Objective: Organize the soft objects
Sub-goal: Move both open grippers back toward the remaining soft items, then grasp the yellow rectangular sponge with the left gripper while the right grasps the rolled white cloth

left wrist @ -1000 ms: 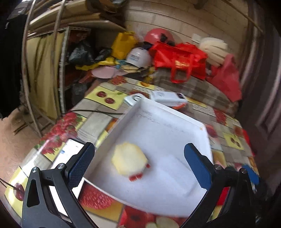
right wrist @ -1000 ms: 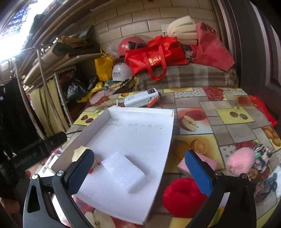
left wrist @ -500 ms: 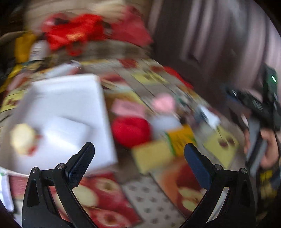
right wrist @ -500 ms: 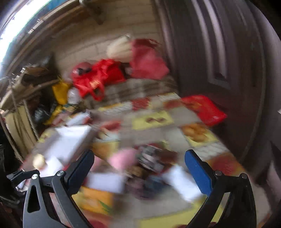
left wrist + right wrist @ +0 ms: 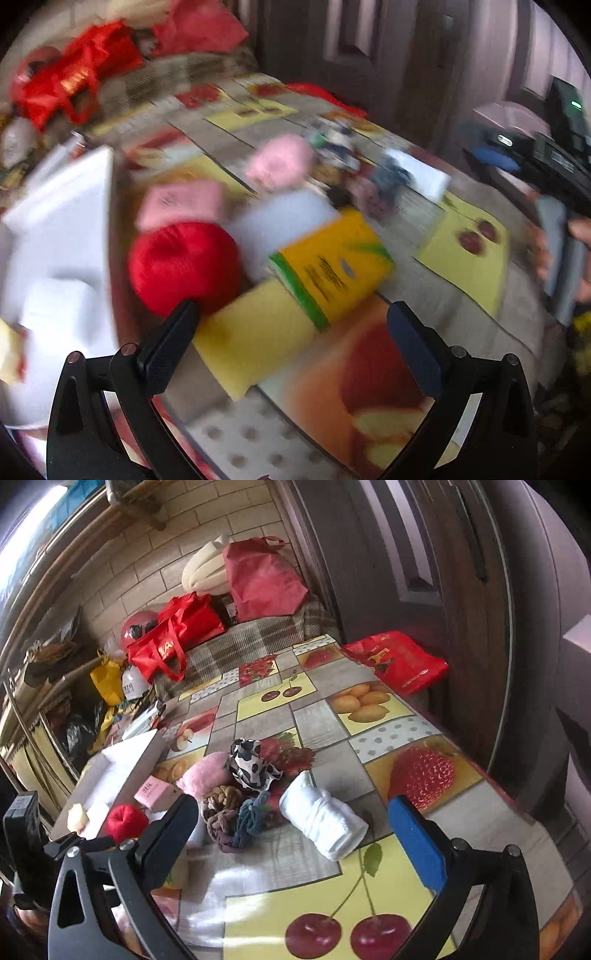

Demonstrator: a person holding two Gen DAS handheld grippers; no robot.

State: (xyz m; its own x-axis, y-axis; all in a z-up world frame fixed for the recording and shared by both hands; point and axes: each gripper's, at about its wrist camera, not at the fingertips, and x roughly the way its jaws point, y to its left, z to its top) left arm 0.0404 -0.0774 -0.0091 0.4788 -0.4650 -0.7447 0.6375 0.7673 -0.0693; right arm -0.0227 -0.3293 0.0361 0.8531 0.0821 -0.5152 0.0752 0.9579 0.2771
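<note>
Both grippers have swung rightward off the white tray [image 5: 62,206] toward the pile of soft things on the bench [image 5: 384,738]. Left gripper [image 5: 291,332], jaws wide apart and empty, hangs over the yellow sponge [image 5: 288,310] beside the red yarn ball [image 5: 181,262] (this view is blurred). Right gripper [image 5: 291,825], jaws likewise spread and empty, faces the rolled white cloth [image 5: 325,821], with knotted socks [image 5: 236,812] and a pink plush [image 5: 205,775] just beside it.

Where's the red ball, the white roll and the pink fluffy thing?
Red ball [image 5: 183,266]: left wrist view, on its fuzzy middle.
White roll [image 5: 323,821]: right wrist view, on its side.
Pink fluffy thing [image 5: 205,775]: right wrist view, on its top.
</note>
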